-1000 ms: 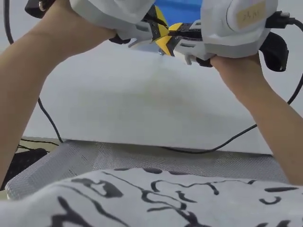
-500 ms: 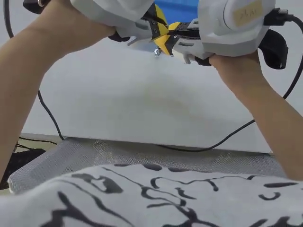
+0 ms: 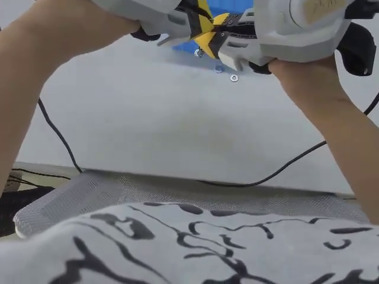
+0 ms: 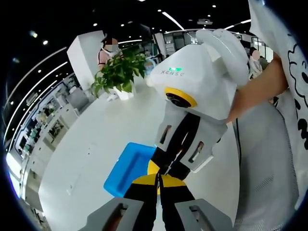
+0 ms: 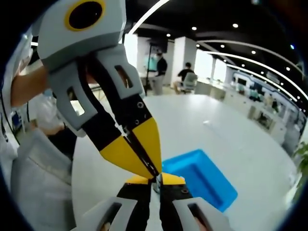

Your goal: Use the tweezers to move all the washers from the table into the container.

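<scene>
In the head view a bare forearm comes in from the left and holds the left gripper (image 3: 203, 15) at the top of the picture. Its yellow tips meet those of the right gripper (image 3: 212, 35) nose to nose above the white table (image 3: 177, 130). In the right gripper view the left gripper (image 5: 150, 166) slants down from the upper left with its two yellow wedges pressed together. Only a thin dark line runs between them, and I cannot tell what that line is. In the left gripper view its own jaws (image 4: 159, 180) rise close together, with the right gripper (image 4: 161, 168) reaching down to touch them tip to tip. The right gripper's own jaws (image 5: 155, 179) are also drawn nearly closed. A small grey bit sits in the slit at the tips, too small to name, and I cannot tell whether it is gripped. In the head view a small shiny bit (image 3: 198, 53) hangs just under the meeting tips. I cannot make out whether it is the tweezers. Two washers (image 3: 219, 69) (image 3: 234, 78) lie flat on the table. They are below and a little right of the tips, apart from them and outside both pairs of jaws, near the edge of the blue container (image 3: 180, 47). The container (image 4: 126, 168) (image 5: 202, 185) sits on the table beyond the tips. A dark cable (image 3: 284, 171) crosses the table's near edge on the right.
</scene>
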Motion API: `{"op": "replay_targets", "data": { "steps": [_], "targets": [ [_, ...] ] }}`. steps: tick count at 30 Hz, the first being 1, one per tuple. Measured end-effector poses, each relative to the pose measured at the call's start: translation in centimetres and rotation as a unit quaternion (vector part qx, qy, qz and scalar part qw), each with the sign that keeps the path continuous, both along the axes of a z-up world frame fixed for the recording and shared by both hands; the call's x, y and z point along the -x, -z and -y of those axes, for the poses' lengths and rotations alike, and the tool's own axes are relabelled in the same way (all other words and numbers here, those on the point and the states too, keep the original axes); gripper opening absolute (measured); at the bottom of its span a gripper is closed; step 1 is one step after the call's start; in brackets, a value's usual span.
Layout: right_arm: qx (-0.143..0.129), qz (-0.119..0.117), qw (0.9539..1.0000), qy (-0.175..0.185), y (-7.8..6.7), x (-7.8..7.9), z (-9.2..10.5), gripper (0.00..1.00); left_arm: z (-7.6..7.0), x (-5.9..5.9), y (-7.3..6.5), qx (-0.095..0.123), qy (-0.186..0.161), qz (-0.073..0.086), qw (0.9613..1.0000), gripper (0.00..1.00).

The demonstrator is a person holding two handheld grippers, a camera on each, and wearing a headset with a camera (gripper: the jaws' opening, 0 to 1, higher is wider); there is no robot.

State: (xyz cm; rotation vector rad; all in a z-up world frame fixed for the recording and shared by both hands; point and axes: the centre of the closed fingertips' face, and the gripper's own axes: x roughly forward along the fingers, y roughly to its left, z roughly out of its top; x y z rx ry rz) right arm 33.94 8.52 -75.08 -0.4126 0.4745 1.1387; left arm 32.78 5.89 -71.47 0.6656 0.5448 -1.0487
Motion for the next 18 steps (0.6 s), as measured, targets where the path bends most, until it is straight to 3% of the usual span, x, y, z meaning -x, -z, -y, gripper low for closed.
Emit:
{"op": "replay_targets", "data": {
  "steps": [9, 18],
  "targets": [
    [-0.009, 0.016, 0.9998, 0.008, -1.2, -1.1, 0.4, 0.01, 0.2, -0.7, -1.4, 0.000, 0.006, 0.020, 0.9998, 0.00],
    [-0.012, 0.027, 0.9995, 0.010, -1.1, -3.3, 1.3, 0.01, 0.5, -1.5, -2.1, -0.007, 0.015, 0.036, 0.9992, 0.00]
  ]
}}
